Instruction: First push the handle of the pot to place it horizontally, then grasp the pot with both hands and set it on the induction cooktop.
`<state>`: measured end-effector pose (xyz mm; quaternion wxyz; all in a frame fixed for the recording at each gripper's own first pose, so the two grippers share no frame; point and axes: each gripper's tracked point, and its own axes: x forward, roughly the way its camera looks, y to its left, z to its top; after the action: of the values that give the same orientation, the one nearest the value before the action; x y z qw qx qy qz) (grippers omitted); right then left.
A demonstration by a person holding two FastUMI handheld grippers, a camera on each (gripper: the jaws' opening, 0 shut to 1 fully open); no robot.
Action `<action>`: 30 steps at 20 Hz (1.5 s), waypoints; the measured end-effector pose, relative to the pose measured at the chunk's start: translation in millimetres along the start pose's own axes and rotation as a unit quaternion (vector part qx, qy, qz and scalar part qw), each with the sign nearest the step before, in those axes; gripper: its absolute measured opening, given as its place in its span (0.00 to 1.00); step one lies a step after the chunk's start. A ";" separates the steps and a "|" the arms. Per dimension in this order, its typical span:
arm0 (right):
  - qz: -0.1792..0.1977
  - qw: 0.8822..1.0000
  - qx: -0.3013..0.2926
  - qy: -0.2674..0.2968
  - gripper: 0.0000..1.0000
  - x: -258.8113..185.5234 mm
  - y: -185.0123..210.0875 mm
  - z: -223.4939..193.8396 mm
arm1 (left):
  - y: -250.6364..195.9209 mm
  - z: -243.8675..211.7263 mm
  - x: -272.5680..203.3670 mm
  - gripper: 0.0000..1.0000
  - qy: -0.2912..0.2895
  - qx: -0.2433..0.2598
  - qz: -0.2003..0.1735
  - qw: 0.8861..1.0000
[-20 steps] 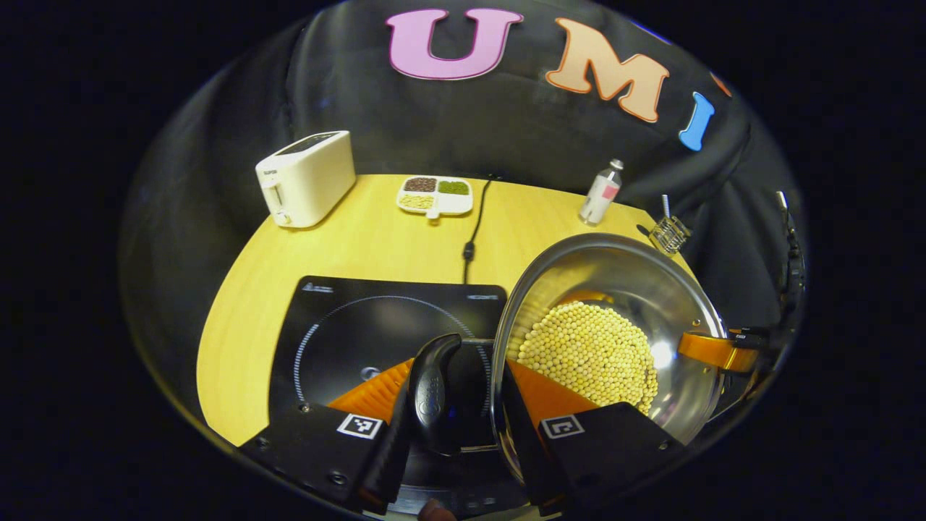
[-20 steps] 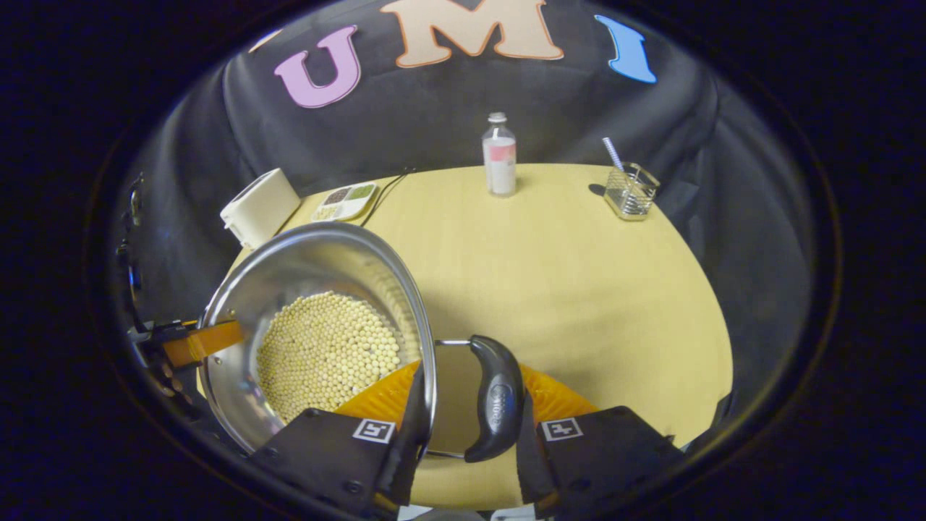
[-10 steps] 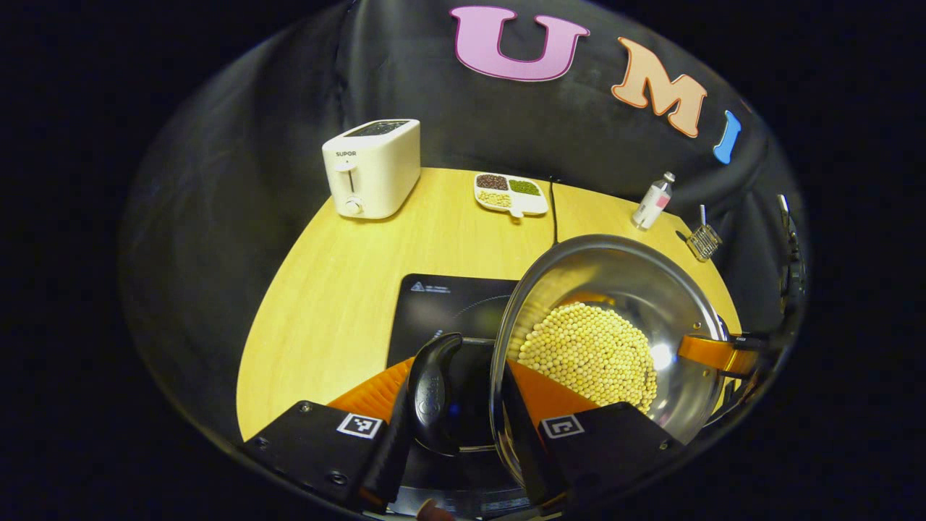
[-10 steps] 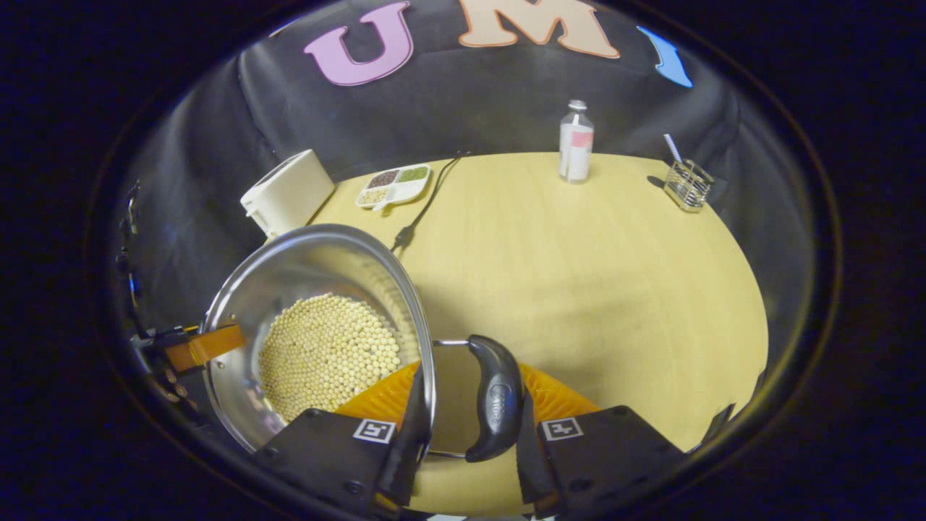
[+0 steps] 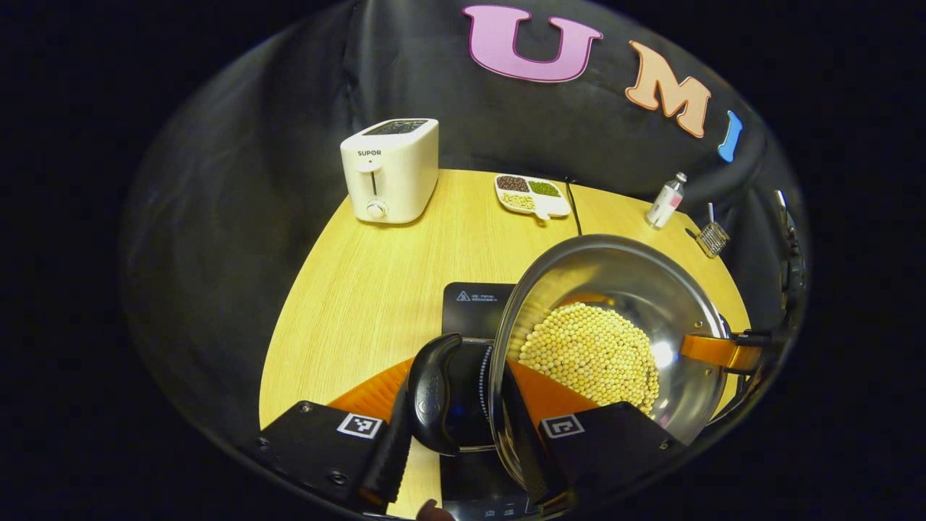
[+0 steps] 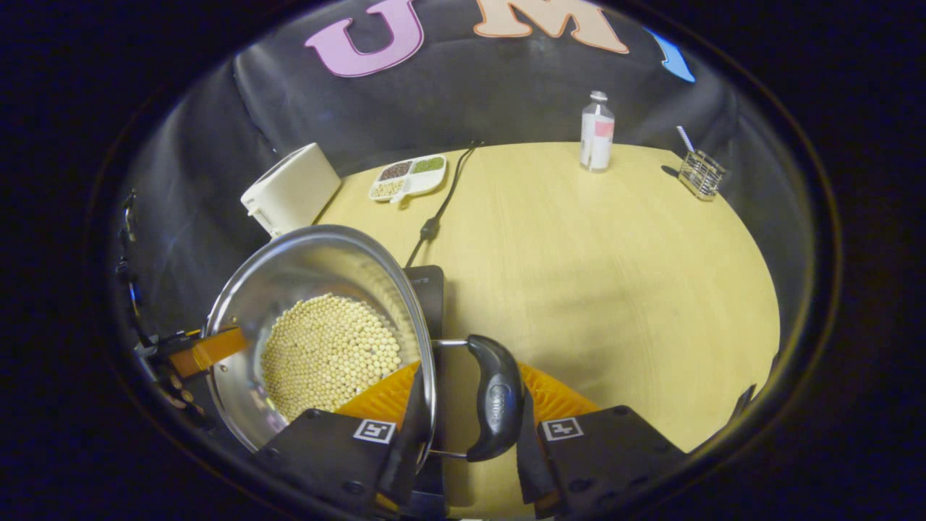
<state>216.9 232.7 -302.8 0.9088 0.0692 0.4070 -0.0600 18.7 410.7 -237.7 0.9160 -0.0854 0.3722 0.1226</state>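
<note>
Both tongs were closed on the pot point(image 5: 615, 289): the left tongs point(image 5: 452, 405) on one black handle point(image 5: 432, 391), the right tongs point(image 6: 463, 409) on the other, above the induction cooktop point(image 5: 474, 304) on the tabletop point(image 5: 362, 282).

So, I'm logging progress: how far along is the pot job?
Done: both handles lie level. In hand: left gripper and right gripper each clamp a handle of the bean-filled pot above the induction cooktop. Left: lower it and release.
</note>
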 end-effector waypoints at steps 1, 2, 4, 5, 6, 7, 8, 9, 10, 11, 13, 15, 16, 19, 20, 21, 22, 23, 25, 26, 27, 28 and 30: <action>0.001 1.000 -0.001 0.001 0.59 0.8 3.4 -0.7 | 3.7 0.1 0.3 0.67 -0.001 0.000 0.001 1.000; 0.003 1.000 -0.002 0.002 0.59 2.8 6.1 -1.4 | 6.5 -1.0 0.9 0.65 0.000 -0.001 0.002 1.000; 0.005 1.000 -0.002 0.004 0.58 4.7 9.5 -2.7 | 9.9 -4.6 0.9 0.66 0.003 -0.006 0.001 1.000; 0.005 1.000 -0.003 0.003 0.58 4.7 8.7 -0.6 | 11.0 -4.6 3.5 0.65 0.002 -0.009 -0.001 1.000; 0.004 1.000 -0.003 0.003 0.58 4.2 8.9 -0.4 | 11.4 -4.1 5.2 0.66 0.003 -0.009 -0.002 1.000; 0.003 1.000 0.000 0.003 0.58 4.6 9.1 0.3 | 10.7 -4.2 4.6 0.67 0.002 -0.006 -0.003 1.000; 0.003 1.000 0.001 0.003 0.58 5.5 9.6 0.0 | 11.2 -2.5 5.4 0.67 0.000 -0.005 -0.004 1.000; 0.003 1.000 0.002 0.003 0.58 5.3 9.0 0.4 | 11.1 -1.2 6.9 0.65 -0.001 -0.001 -0.006 1.000; 0.003 1.000 0.003 0.004 0.58 5.2 9.4 0.4 | 11.1 -1.3 8.7 0.67 0.000 -0.001 -0.007 1.000; 0.005 1.000 0.003 0.002 0.53 4.8 9.5 1.8 | 10.8 -3.8 10.7 0.67 0.003 -0.002 -0.008 1.000; 0.007 1.000 0.004 0.004 0.58 4.2 8.2 3.4 | 10.6 -4.9 10.6 0.66 0.000 -0.009 -0.011 1.000; 0.009 1.000 0.003 0.004 0.53 4.0 8.0 3.2 | 10.1 -6.2 9.9 0.68 0.004 -0.004 -0.006 1.000; 0.010 1.000 0.002 0.005 0.61 4.4 7.9 2.4 | 10.3 -4.1 10.9 0.69 0.000 -0.002 -0.005 1.000; 0.012 1.000 0.001 0.007 0.58 4.9 8.5 2.2 | 9.4 -6.2 11.4 0.70 0.003 -0.004 -0.002 1.000; 0.014 1.000 0.003 0.008 0.58 4.0 9.1 2.2 | 8.6 -6.8 11.2 0.71 0.004 -0.003 -0.001 1.000; 0.019 1.000 0.005 0.008 0.59 5.6 11.4 1.3 | 7.2 -5.2 11.2 0.73 0.003 -0.002 -0.002 1.000; 0.025 1.000 0.004 0.008 0.58 6.6 13.9 0.9 | 7.6 -3.4 12.1 0.73 0.002 0.003 0.002 1.000; 0.033 0.999 0.002 0.007 0.57 7.7 17.0 1.1 | 9.7 -1.7 11.8 0.74 -0.001 0.008 0.006 1.000; 0.042 0.999 0.003 0.010 0.74 5.4 20.7 0.3 | 8.8 4.0 12.0 0.84 -0.009 0.016 0.009 1.000; 0.040 0.999 0.003 0.011 0.82 6.2 20.8 -1.4 | 8.6 4.3 11.5 0.95 -0.011 0.019 0.008 1.000; 0.036 0.999 0.001 0.011 0.92 5.1 18.0 -1.4 | 5.5 4.7 10.7 0.92 -0.012 0.021 0.003 1.000; 0.035 0.999 -0.002 0.011 0.92 6.0 17.1 -0.7 | 2.9 6.0 9.4 0.99 -0.014 0.025 -0.002 1.000; 0.038 0.999 -0.005 0.004 1.00 5.7 18.0 2.7 | 5.6 9.1 8.7 0.95 -0.024 0.035 0.007 0.999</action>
<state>225.6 249.6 -303.9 0.9093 0.0805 0.4076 -0.0230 29.1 419.6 -237.7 0.9261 -0.0477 0.3553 0.1177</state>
